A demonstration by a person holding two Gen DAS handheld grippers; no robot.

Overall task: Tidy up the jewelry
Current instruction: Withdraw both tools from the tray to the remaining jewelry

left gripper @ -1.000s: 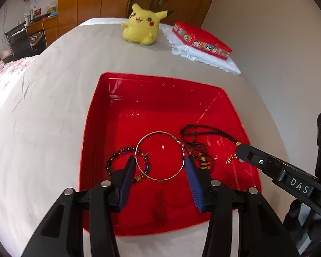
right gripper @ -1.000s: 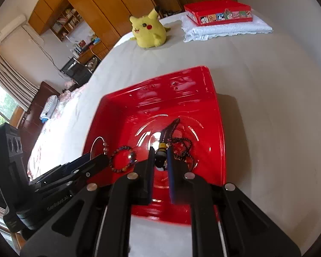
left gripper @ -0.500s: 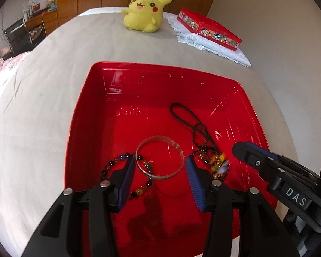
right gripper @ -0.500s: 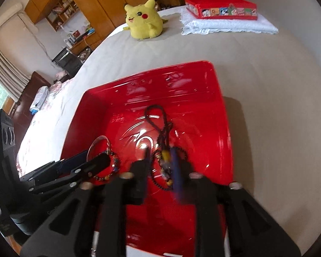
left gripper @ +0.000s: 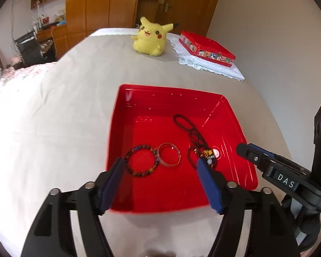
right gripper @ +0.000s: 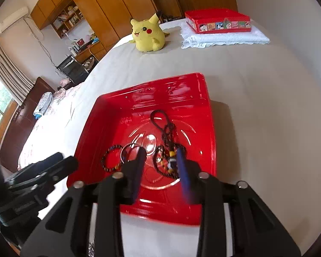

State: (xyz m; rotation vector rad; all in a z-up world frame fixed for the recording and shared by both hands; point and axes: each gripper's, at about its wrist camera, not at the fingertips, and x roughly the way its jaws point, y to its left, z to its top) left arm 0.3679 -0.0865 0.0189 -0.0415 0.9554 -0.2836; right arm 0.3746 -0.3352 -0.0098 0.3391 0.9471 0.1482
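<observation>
A red tray (left gripper: 122, 132) (right gripper: 207, 111) lies on the bed and holds three pieces. A dark beaded bracelet (left gripper: 128, 157) (right gripper: 104, 159) sits at its left, a clear bangle (left gripper: 178, 152) (right gripper: 123, 152) beside it, and a black cord necklace with a charm (left gripper: 192, 131) (right gripper: 167, 128) at the right. My left gripper (left gripper: 160, 167) hovers over the tray's near part, its jaws opening wide, nothing between them. My right gripper (right gripper: 160, 158) hangs just above the necklace's charm, jaws opening, pads clear of it.
A yellow plush toy (left gripper: 150, 36) (right gripper: 147, 35) sits at the far end of the bed. A red tin box (left gripper: 205, 48) (right gripper: 218, 21) rests on a folded white cloth (left gripper: 224, 70) (right gripper: 224, 37) beside it. Wooden wardrobes stand behind; a desk and chair are at the left.
The left gripper let the clear bangle drop into the tray, opened wider and pulled back upward. The right gripper released the necklace, which now lies in the tray, and its jaws parted.
</observation>
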